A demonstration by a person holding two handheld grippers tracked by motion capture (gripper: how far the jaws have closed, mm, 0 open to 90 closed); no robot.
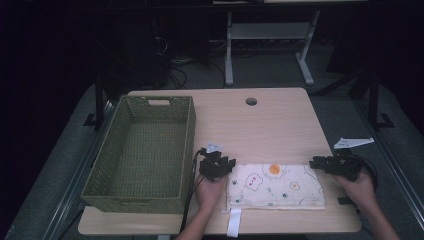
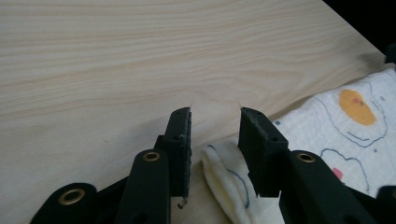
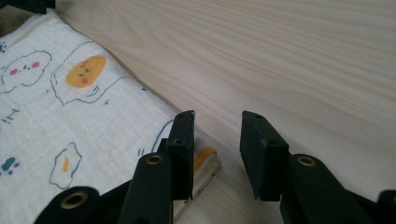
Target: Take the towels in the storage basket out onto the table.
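A folded white cloth [image 1: 275, 186] printed with small cartoon figures lies flat near the front edge of the wooden table [image 1: 260, 130]. My left gripper [image 1: 231, 164] is at the cloth's far left corner. In the left gripper view its jaws stand apart [image 2: 215, 126], and the cloth corner [image 2: 224, 172] lies loose between them, not pressed. My right gripper [image 1: 314, 162] is at the cloth's far right corner. In the right gripper view it is open [image 3: 217, 128] over bare wood, with the cloth [image 3: 70, 112] and its corner by the left jaw.
A large green woven basket [image 1: 189, 145] stands on the left part of the table, close to my left gripper. A round cable hole [image 1: 251, 101] is near the far edge. A white strip [image 1: 234, 222] hangs over the front edge below the cloth.
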